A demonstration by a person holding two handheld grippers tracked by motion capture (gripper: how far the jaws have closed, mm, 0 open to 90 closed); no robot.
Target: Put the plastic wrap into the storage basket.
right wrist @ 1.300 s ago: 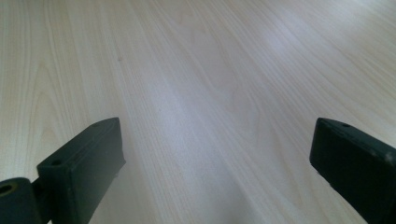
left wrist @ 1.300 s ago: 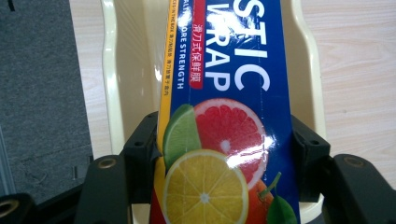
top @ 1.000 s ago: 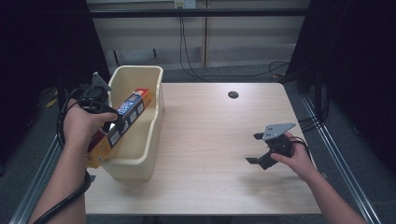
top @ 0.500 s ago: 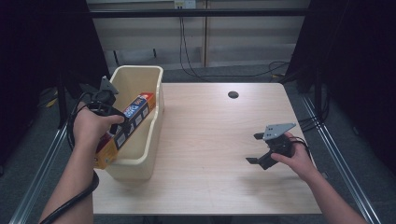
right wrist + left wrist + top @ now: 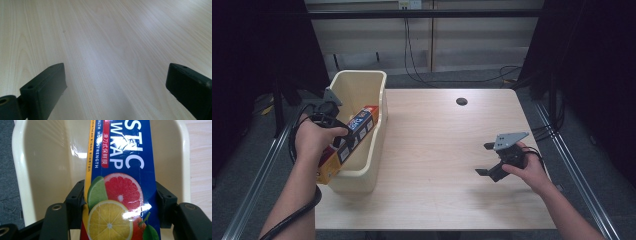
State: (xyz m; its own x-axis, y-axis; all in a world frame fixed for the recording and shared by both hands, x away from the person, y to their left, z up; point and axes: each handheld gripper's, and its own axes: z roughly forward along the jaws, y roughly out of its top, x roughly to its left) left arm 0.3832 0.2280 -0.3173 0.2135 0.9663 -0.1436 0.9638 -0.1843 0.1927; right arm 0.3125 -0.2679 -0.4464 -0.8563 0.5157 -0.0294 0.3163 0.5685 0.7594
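Observation:
A long plastic-wrap box (image 5: 352, 137), blue with citrus fruit pictures (image 5: 120, 195), lies tilted over the cream plastic bin (image 5: 371, 95) at the table's left edge. My left gripper (image 5: 334, 131) is shut on the box, its black jaws pressing both long sides, with the box's far end over the bin's inside (image 5: 50, 165). The box's near end sticks out past the bin's front left rim. My right gripper (image 5: 486, 159) rests low over the bare wooden table (image 5: 105, 45) at the right, open with nothing between its jaws.
A small dark round hole (image 5: 461, 101) sits in the tabletop near the far edge. Cables run along the floor behind the table. Metal rails border the table's left and right sides.
My left gripper has carried the box to the right and slightly forward, bringing more of it over the bin. The right gripper has stayed still.

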